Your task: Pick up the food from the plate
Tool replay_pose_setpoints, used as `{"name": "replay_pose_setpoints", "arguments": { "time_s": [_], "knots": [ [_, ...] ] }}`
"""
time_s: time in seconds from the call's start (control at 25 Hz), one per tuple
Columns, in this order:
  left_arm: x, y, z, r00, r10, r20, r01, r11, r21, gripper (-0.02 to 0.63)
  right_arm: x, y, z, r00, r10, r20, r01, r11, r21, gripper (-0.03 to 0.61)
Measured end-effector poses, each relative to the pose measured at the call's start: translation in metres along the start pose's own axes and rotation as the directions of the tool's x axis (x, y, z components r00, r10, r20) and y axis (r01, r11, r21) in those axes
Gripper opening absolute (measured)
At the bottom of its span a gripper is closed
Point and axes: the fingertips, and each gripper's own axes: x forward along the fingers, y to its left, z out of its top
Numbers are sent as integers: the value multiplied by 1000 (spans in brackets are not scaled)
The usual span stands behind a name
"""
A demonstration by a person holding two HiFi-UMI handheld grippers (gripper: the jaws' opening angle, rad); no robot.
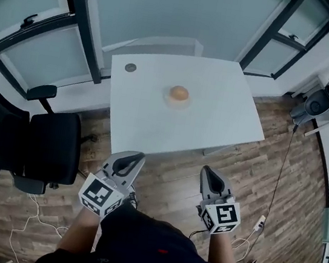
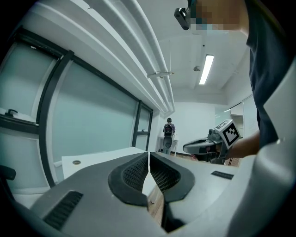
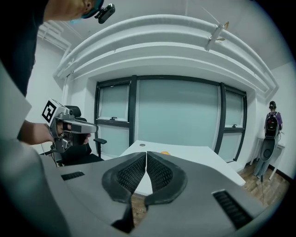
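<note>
On the table [image 1: 216, 114], well apart from both grippers, the food [image 1: 179, 92] sits on its plate [image 1: 176, 104]. Left gripper [image 1: 130, 161] and right gripper [image 1: 211, 176] have their jaws together, empty. It seems best to come near first, then open one gripper above the food.

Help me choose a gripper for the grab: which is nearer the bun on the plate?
Left, narrowly. The left gripper hangs short of the table, down-left of the bun; the right gripper hangs alongside, down-right, slightly farther off.
</note>
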Motion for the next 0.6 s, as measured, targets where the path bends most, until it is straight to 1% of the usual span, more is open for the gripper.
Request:
{"name": "replay_pose_setpoints", "arguments": {
  "time_s": [0.16,0.28,0.48,0.6],
  "knots": [
    [3,42,7,1000,-12,4,12,1000,-1,29,43,11,18,999,-1,-32,1,1000,7,25],
    [10,63,12,1000,-25,-5,25,1000,2,28,67,17,27,999,6,-32,-6,1000,6,25],
    [23,86,15,999,-32,-8,31,999,-17,29,92,13,30,999,22,-38,-22,1000,7,25],
    [33,95,16,1000,-20,-7,20,999,-33,28,106,1,31,999,33,-6,-33,999,2,25]
  ]
}}
